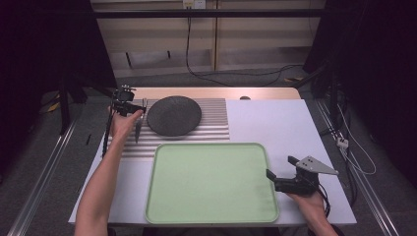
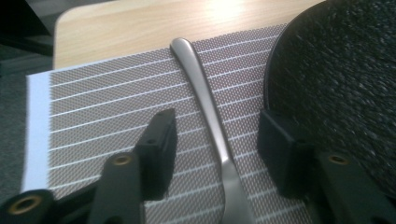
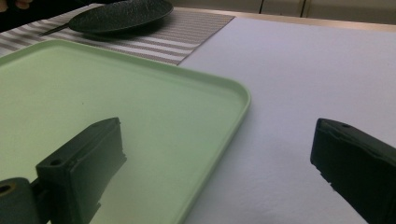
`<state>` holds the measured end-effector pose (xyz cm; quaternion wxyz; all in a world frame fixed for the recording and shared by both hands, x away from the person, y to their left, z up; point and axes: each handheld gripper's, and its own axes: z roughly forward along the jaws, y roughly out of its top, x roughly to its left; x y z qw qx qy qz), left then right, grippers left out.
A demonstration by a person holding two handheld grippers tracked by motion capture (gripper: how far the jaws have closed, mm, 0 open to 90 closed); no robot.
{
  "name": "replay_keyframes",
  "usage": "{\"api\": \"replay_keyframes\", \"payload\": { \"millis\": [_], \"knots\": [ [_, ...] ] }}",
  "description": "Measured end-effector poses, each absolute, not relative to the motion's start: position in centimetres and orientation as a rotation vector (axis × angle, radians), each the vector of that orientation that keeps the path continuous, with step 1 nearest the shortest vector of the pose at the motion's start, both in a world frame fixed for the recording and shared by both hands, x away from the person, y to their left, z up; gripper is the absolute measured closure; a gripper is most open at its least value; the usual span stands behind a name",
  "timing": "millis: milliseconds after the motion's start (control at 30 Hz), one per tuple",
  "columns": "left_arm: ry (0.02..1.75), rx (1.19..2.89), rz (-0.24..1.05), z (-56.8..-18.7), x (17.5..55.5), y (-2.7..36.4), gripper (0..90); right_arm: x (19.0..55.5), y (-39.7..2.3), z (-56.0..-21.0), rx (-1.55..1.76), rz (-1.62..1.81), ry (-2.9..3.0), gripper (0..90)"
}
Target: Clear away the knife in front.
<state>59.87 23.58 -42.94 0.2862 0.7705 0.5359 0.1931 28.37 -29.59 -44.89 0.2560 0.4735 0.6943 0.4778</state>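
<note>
Nearest us, our right gripper (image 1: 282, 173) rests with its jaws spread wide and empty, straddling the right rim of the green tray (image 1: 211, 216). Beyond the tray, on the striped mat (image 1: 216, 118), our left gripper (image 2: 215, 149) has its jaws half spread on either side of the metal utensil handle (image 2: 210, 116), not pressing it. The handle lies just left of the dark plate (image 1: 174, 115).
</note>
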Motion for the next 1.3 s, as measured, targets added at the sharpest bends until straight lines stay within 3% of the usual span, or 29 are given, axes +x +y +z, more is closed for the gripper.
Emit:
{"api": "replay_keyframes", "payload": {
  "millis": [467, 833, 1300],
  "knots": [
    [1.477, 2.154, 0.520, -44.5, 61.6, 22.0, 72.5, 28.4, -29.6, -44.9, 1.298, 1.293, 1.882, 2.5],
    [1.555, 2.099, 0.416, -44.4, 62.0, 22.5, 79.3, 28.4, -29.6, -44.9, 1.293, 1.298, 1.881, 2.5],
    [1.567, 2.128, 0.411, -44.1, 62.0, 22.2, 80.0, 28.4, -29.7, -45.0, 1.293, 1.295, 1.880, 2.5]
  ]
}}
